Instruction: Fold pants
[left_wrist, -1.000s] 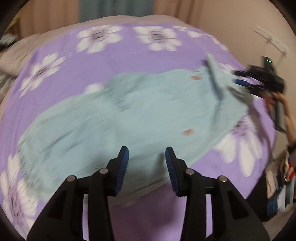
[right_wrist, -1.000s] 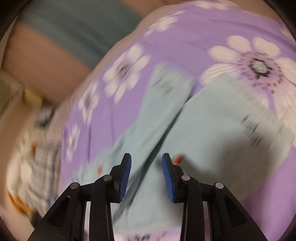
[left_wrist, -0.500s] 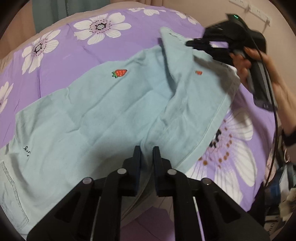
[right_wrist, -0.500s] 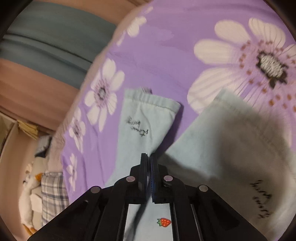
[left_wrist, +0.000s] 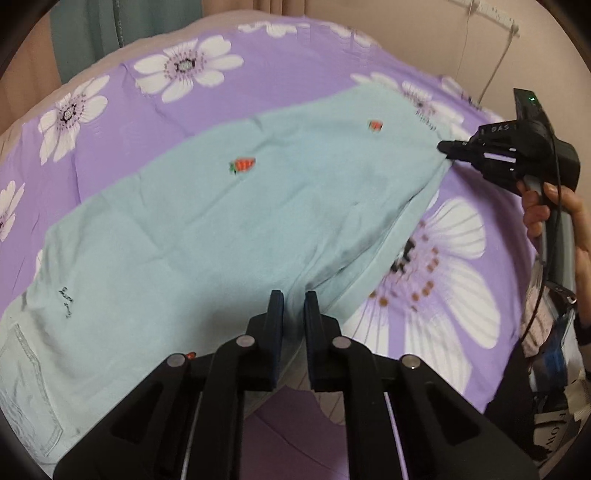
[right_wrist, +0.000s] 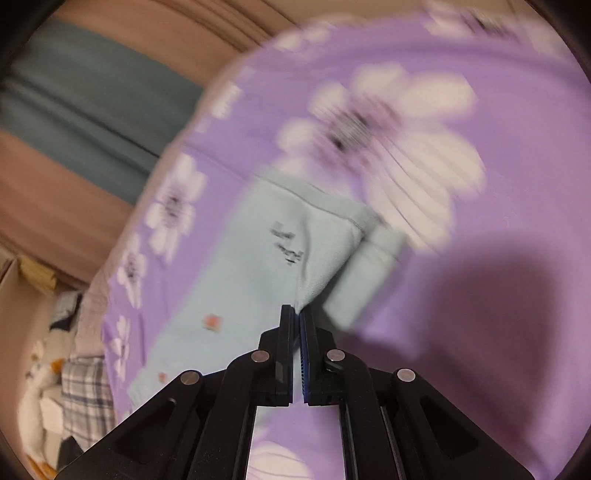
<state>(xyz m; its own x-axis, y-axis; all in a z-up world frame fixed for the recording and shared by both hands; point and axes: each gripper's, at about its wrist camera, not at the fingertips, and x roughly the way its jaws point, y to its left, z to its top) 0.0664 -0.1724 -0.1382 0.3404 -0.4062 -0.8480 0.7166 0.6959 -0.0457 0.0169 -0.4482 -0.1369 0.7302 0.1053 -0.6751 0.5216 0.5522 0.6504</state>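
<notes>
Light blue pants (left_wrist: 207, 229) with small strawberry prints lie across a purple flowered bed cover (left_wrist: 295, 66). My left gripper (left_wrist: 293, 301) is shut on the pants' near edge, with cloth pinched between its blue pads. My right gripper (left_wrist: 445, 151), seen at the right in the left wrist view, is shut on the leg end and holds it stretched. In the right wrist view the same gripper (right_wrist: 297, 314) pinches the cuff corner of the pants (right_wrist: 258, 266), which are blurred. One leg lies over the other.
The bed's near edge shows under my left gripper. A person's hand (left_wrist: 546, 210) holds the right gripper's handle. Clutter (left_wrist: 550, 369) lies beside the bed at the right. A plaid cloth and a soft toy (right_wrist: 66, 398) sit past the bed's far side.
Both grippers have shut on the pants. The right gripper has carried the raised leg end out to the right, and the folded leg now lies flat and stretched over the other.
</notes>
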